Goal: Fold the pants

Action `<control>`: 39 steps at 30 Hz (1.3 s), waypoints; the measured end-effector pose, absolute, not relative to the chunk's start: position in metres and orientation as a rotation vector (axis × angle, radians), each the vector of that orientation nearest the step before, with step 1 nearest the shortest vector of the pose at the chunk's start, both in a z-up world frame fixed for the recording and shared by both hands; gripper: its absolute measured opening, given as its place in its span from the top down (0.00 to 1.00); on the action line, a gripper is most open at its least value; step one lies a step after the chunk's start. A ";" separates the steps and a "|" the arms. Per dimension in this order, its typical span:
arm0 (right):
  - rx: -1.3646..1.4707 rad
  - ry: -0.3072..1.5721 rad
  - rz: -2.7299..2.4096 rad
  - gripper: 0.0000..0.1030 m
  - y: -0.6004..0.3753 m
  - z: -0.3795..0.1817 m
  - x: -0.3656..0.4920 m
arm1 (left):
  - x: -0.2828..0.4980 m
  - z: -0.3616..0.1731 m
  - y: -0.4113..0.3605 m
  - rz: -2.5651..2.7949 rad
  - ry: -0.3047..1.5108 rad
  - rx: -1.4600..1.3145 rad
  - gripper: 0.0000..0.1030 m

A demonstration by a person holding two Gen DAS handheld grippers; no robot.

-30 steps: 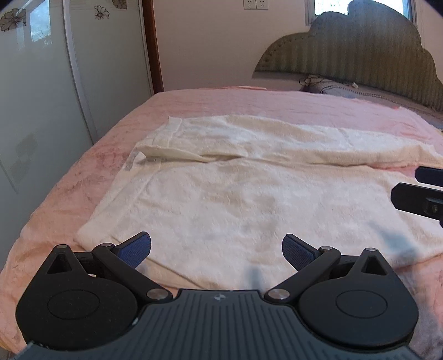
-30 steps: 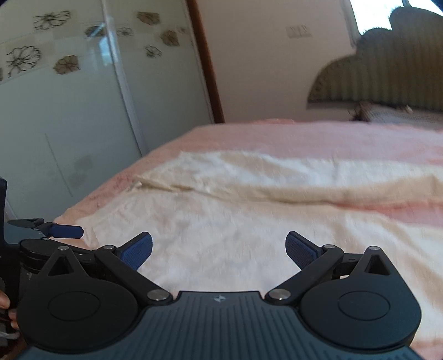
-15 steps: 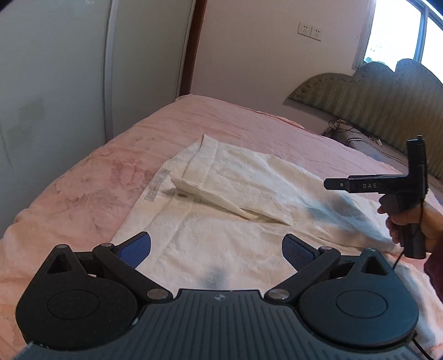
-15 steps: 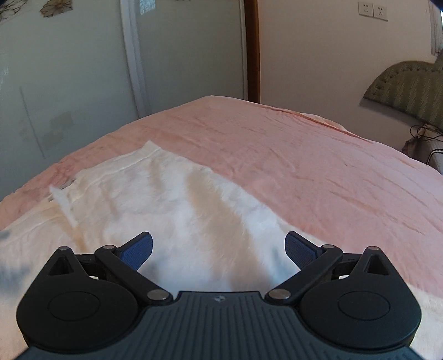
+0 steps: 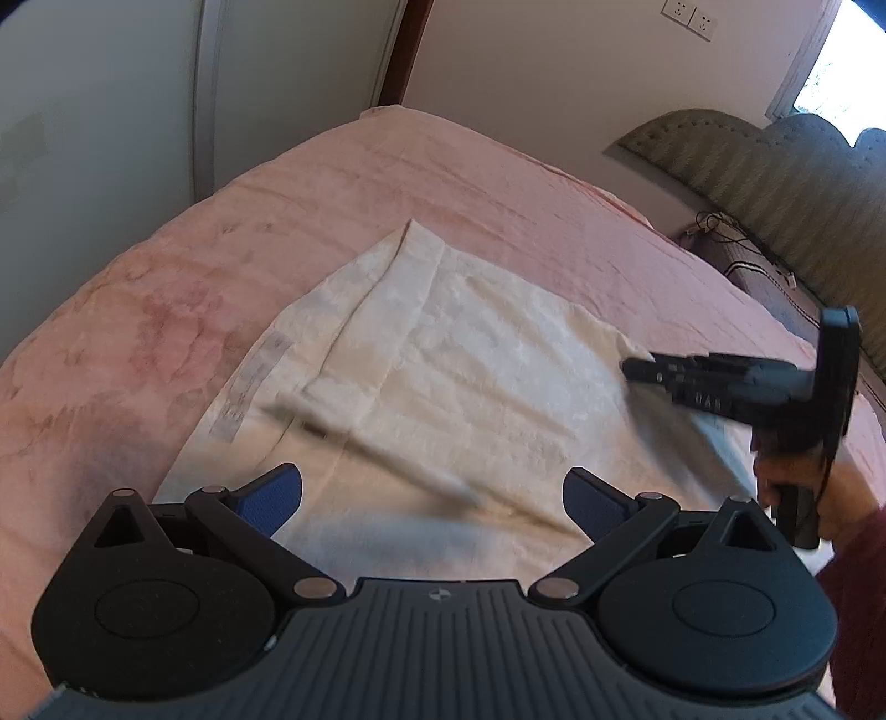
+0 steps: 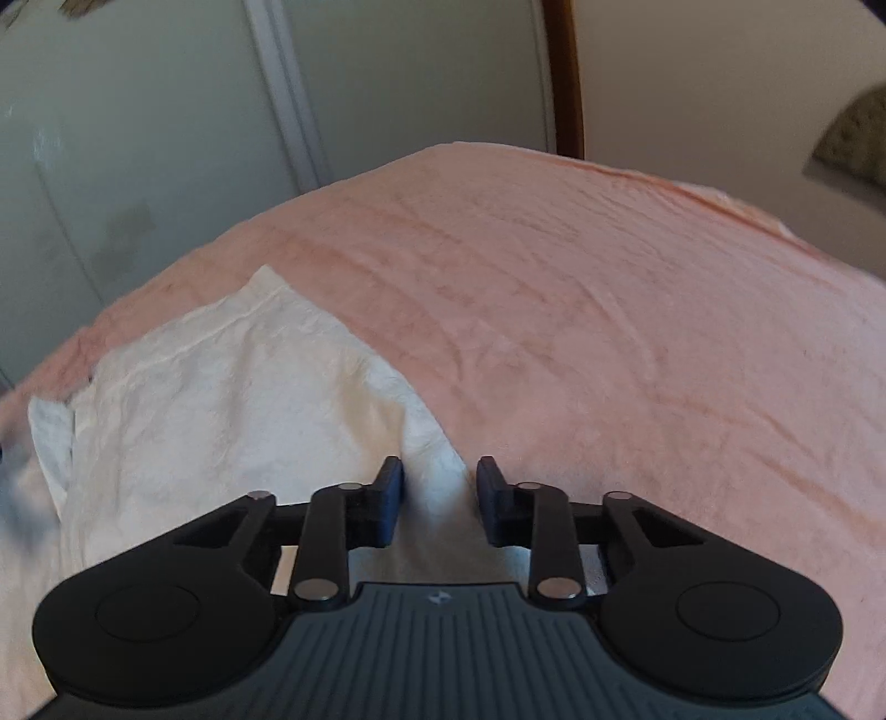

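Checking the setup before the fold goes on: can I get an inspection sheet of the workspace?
Surface: pink bed, wrinkled.
Job's things: white pants spread flat, label showing near the waistband.
Clutter: nothing seen.
Grippers: left gripper open above the pants; right gripper jaws closing, pants edge between them.
Cables: cords by the headboard.
Surroundings: wardrobe doors, wall sockets, window.

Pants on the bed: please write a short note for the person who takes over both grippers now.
Left gripper: open, empty, above the near part of the white pants.
Right gripper: fingers closing around the far edge of the pants; a gap remains, so no firm grip.
Pants lie spread on the pink bed, with one part turned over near the waistband.
Done: nothing clearly folded.
Left: grip the edge, then fold.
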State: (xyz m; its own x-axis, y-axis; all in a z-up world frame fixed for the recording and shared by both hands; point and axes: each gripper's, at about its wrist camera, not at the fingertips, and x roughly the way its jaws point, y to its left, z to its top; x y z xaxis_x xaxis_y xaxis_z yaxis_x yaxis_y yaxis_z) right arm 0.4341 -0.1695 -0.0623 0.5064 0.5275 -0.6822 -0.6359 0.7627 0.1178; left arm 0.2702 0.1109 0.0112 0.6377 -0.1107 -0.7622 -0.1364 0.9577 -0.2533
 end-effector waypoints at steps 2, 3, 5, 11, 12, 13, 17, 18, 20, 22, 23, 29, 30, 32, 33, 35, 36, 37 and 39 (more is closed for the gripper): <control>-0.333 0.653 0.676 0.84 -0.152 -0.054 0.404 | 0.297 0.016 0.106 0.008 0.873 -0.305 0.02; -0.431 0.583 0.672 0.85 -0.144 -0.050 0.385 | 0.310 0.019 0.105 0.012 0.864 -0.318 0.02; -0.598 0.462 0.678 0.87 -0.127 -0.046 0.346 | 0.333 0.023 0.105 -0.002 0.845 -0.358 0.02; -0.891 0.232 0.700 0.88 -0.115 -0.049 0.249 | 0.382 0.016 0.119 -0.039 0.873 -0.569 0.01; -0.922 0.211 0.702 0.88 -0.115 -0.053 0.237 | 0.389 0.010 0.122 -0.030 0.896 -0.611 0.03; -0.948 0.202 0.704 0.88 -0.115 -0.057 0.229 | 0.393 0.005 0.126 -0.023 0.914 -0.646 0.06; -0.937 0.212 0.707 0.89 -0.120 -0.067 0.216 | 0.384 -0.008 0.132 0.010 0.973 -0.691 0.83; -0.927 0.223 0.704 0.89 -0.122 -0.068 0.215 | 0.376 -0.010 0.134 0.001 0.974 -0.699 0.89; -0.917 0.234 0.708 0.87 -0.125 -0.068 0.214 | 0.350 -0.004 0.136 0.003 0.937 -0.656 0.95; -0.950 0.204 0.685 0.73 -0.131 -0.066 0.205 | 0.319 0.005 0.139 -0.017 0.892 -0.610 0.95; -0.976 0.206 0.669 0.56 -0.136 -0.065 0.202 | 0.303 0.008 0.141 -0.033 0.875 -0.598 0.95; -0.930 0.338 0.692 0.41 -0.191 -0.029 0.205 | 0.224 0.018 0.146 -0.094 0.827 -0.527 0.95; -0.927 0.362 0.685 0.41 -0.199 -0.024 0.208 | 0.214 0.019 0.144 -0.094 0.818 -0.498 0.95; -0.949 0.395 0.671 0.41 -0.209 -0.019 0.212 | 0.198 0.020 0.138 -0.094 0.803 -0.439 0.95; -0.964 0.405 0.653 0.42 -0.211 -0.019 0.216 | 0.190 0.020 0.135 -0.098 0.795 -0.419 0.95; -0.987 0.465 0.642 0.45 -0.213 -0.025 0.224 | 0.182 0.018 0.133 -0.104 0.790 -0.404 0.95; -1.013 0.504 0.629 0.57 -0.215 -0.033 0.225 | 0.179 0.017 0.134 -0.102 0.793 -0.415 0.95; -1.041 0.540 0.611 0.67 -0.215 -0.041 0.225 | 0.176 0.015 0.136 -0.107 0.797 -0.426 0.95; -1.044 0.564 0.574 0.93 -0.215 -0.049 0.218 | 0.170 0.014 0.141 -0.109 0.797 -0.433 0.95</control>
State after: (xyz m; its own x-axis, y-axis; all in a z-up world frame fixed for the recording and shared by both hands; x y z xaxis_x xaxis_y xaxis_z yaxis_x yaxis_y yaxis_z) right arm 0.2178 -0.2152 -0.0490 0.7207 0.1672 -0.6728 -0.6756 0.3871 -0.6275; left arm 0.1705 0.1406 0.0139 0.6983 -0.2550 -0.6689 -0.0665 0.9073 -0.4152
